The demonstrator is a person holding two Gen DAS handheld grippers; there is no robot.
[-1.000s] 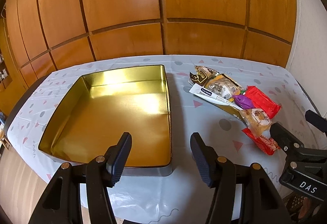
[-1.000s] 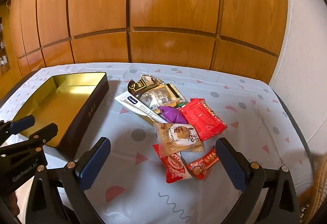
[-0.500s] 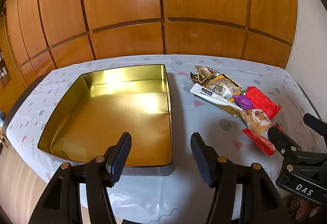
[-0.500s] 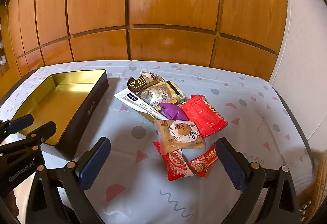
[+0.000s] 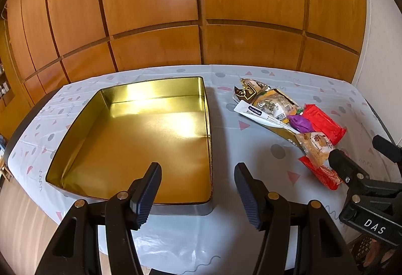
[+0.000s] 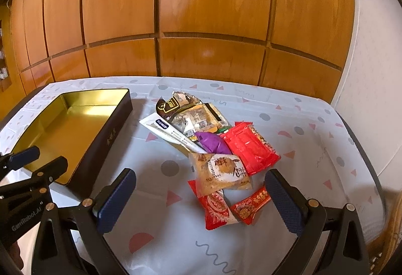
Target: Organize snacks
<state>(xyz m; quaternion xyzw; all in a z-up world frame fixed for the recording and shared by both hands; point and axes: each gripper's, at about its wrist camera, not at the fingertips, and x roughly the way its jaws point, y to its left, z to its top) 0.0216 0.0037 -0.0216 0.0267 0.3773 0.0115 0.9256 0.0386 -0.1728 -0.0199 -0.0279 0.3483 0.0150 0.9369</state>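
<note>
An empty gold-lined tin (image 5: 150,80) with dark outer walls (image 6: 108,139) sits on the left of the table. To its right lies a pile of snacks: a dark packet (image 6: 170,105), a white sachet (image 6: 160,126), a purple sweet (image 6: 212,143), a big red packet (image 6: 251,147), a round pastry packet (image 6: 221,172) and two small red sweets (image 6: 216,207). My left gripper (image 5: 197,187) is open over the tin's near right corner and holds nothing. Over the near end of the pile my right gripper (image 6: 199,174) is open wide, clear of the snacks.
A pale cloth with coloured shapes (image 6: 314,124) covers the table. Wooden wall panels (image 5: 201,11) stand right behind it and a white wall (image 6: 371,74) rises at the right. Bare cloth (image 5: 251,149) lies between the tin and the snacks.
</note>
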